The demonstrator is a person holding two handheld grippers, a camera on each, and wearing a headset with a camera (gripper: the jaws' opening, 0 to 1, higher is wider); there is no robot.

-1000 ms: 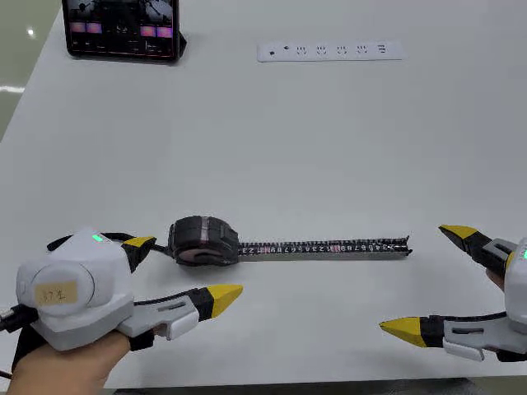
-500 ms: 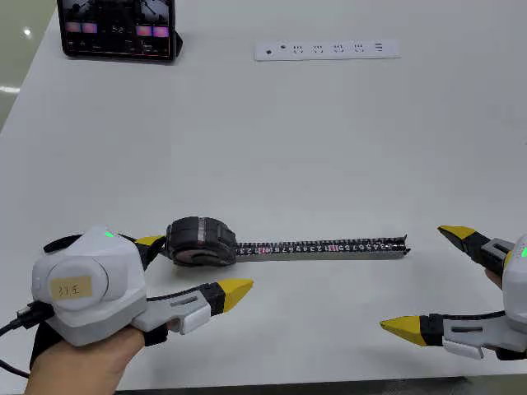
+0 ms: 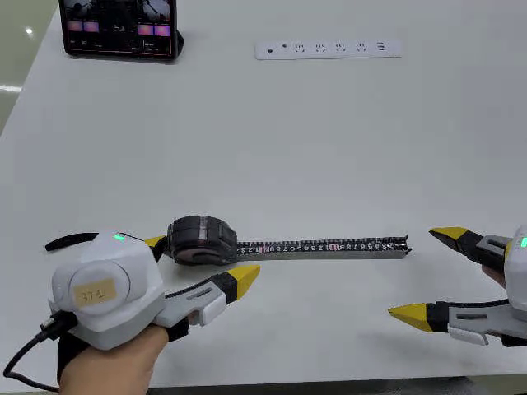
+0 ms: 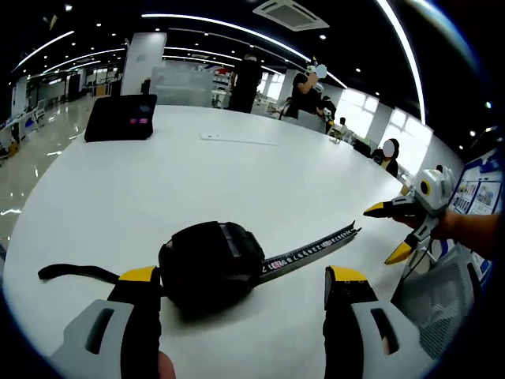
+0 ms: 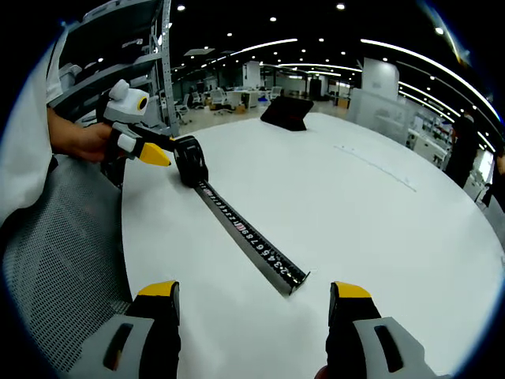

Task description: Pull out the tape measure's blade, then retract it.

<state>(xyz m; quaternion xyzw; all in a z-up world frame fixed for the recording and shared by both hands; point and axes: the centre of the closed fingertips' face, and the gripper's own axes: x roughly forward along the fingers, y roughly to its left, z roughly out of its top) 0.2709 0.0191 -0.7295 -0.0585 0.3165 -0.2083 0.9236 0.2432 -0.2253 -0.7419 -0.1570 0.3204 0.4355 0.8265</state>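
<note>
A black tape measure (image 3: 202, 240) lies on the white table, its blade (image 3: 325, 246) pulled out to the right and lying flat. My left gripper (image 3: 198, 260) is open, its yellow-tipped jaws on either side of the case's near-left end without closing on it; its own view has the case (image 4: 211, 263) just ahead between the jaws and the blade (image 4: 309, 250) running off right. My right gripper (image 3: 430, 276) is open a short way right of the blade's end hook (image 3: 406, 244). The hook (image 5: 293, 283) rests ahead of its spread jaws.
A tablet (image 3: 119, 26) stands at the far left of the table and a white power strip (image 3: 328, 49) lies at the far middle. A black wrist strap (image 3: 70, 241) trails left of the case. The table's near edge runs just under both grippers.
My left gripper has moved right and forward, bringing its jaws closer around the case. The right gripper has edged slightly towards the blade's end. The tape has stayed where it was.
</note>
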